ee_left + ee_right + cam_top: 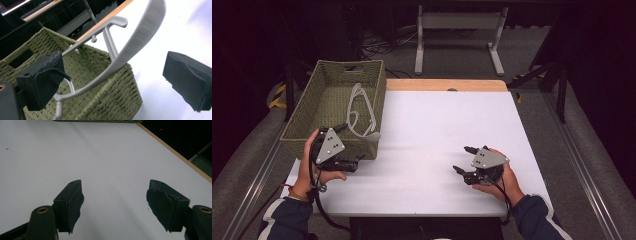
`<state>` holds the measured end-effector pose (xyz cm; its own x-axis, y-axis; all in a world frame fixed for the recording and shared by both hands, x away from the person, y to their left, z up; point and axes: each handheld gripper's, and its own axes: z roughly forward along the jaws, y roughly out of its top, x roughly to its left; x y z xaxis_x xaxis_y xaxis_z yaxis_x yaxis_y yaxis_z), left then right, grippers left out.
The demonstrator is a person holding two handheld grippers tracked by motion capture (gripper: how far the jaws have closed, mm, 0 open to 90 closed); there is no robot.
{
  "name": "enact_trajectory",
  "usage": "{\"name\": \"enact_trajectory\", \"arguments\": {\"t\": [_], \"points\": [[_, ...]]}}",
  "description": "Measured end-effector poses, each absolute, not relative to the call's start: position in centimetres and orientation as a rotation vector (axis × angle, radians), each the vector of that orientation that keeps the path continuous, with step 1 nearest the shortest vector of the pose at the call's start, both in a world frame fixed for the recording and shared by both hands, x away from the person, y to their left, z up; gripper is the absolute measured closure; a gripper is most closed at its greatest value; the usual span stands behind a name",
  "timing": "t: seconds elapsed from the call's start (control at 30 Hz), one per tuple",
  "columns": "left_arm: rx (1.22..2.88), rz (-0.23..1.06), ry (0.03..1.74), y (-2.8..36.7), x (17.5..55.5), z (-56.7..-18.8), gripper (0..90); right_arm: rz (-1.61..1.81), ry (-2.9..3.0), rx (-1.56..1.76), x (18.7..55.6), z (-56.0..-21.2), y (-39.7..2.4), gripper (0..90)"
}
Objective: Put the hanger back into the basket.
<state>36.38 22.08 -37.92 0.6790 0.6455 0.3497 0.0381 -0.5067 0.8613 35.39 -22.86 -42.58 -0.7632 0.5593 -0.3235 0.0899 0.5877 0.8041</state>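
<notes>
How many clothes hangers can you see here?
1. A grey hanger lies in the green woven basket at the table's left, leaning on its right wall with one end over the rim, beside the open left gripper. More could hide behind the basket's near wall.

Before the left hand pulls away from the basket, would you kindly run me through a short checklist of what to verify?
1. Left gripper jaws apart and off the light grey plastic clothes hanger: ok, both pads stand clear of it.
2. Hanger inside the green woven basket: not ok, it leans on the wall and pokes over the rim.
3. Hanger settled and stable: cannot tell.
4. Right gripper holding nothing: ok, jaws open over the white table.
5. Retreat path of the left hand free of the basket rim: cannot tell.
</notes>
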Motion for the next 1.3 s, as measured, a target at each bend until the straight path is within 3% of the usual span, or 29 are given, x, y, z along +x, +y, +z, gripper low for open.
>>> {"name": "enact_trajectory", "arguments": {"t": [0.1, 0.17, 0.2, 0.23, 0.27, 0.33, 0.43, 0.5, 0.67, 0.77, 0.87, 1.0, 1.13, 1.2, 1.3], "points": [[1.974, 0.849, 0.531, 22.1, 36.1, -38.0, 9.0, 1.101, 2.255, 0.512, 35.4, -42.5, -22.9, 28.7], [1.969, 0.892, 0.492, 22.2, 35.6, -38.1, 33.9, 1.105, 2.253, 0.513, 35.4, -42.5, -22.9, 28.7], [1.972, 0.885, 0.475, 22.2, 35.6, -38.0, 35.2, 1.103, 2.255, 0.509, 35.4, -42.5, -22.9, 28.7], [1.982, 0.877, 0.449, 22.2, 35.5, -38.0, 50.7, 1.102, 2.255, 0.509, 35.4, -42.5, -22.9, 28.7], [1.984, 0.892, 0.425, 22.1, 35.5, -38.1, 58.9, 1.103, 2.255, 0.509, 35.4, -42.5, -22.9, 28.7], [1.961, 0.891, 0.425, 21.9, 35.5, -38.0, 54.6, 1.102, 2.258, 0.508, 35.4, -42.5, -22.9, 28.7], [1.97, 0.892, 0.404, 21.6, 35.9, -38.0, 66.2, 1.099, 2.266, 0.507, 35.4, -42.6, -22.8, 28.8], [1.979, 0.869, 0.41, 21.3, 36.3, -38.1, 66.5, 1.098, 2.267, 0.504, 35.4, -42.6, -22.7, 28.7], [1.993, 0.871, 0.429, 21.0, 37.3, -38.1, 82.0, 1.095, 2.274, 0.5, 35.5, -42.6, -22.7, 28.8], [2.0, 0.832, 0.487, 21.0, 38.2, -38.2, 78.5, 1.1, 2.273, 0.502, 35.4, -42.6, -22.7, 29.0], [2.001, 0.848, 0.514, 21.0, 38.4, -38.3, 88.1, 1.1, 2.269, 0.498, 35.4, -42.5, -22.7, 29.2], [1.967, 0.832, 0.561, 21.4, 38.5, -38.5, 87.8, 1.104, 2.264, 0.512, 35.4, -42.5, -22.9, 29.3], [1.951, 0.888, 0.504, 21.2, 36.7, -38.1, 83.4, 1.111, 2.243, 0.516, 35.2, -42.3, -23.2, 29.3], [1.92, 0.881, 0.484, 21.0, 35.3, -38.1, 76.9, 1.121, 2.226, 0.528, 35.1, -42.1, -23.3, 29.3], [1.924, 0.859, 0.45, 20.5, 33.9, -38.3, 74.0, 1.151, 2.188, 0.552, 34.6, -41.7, -23.7, 29.3]]}}
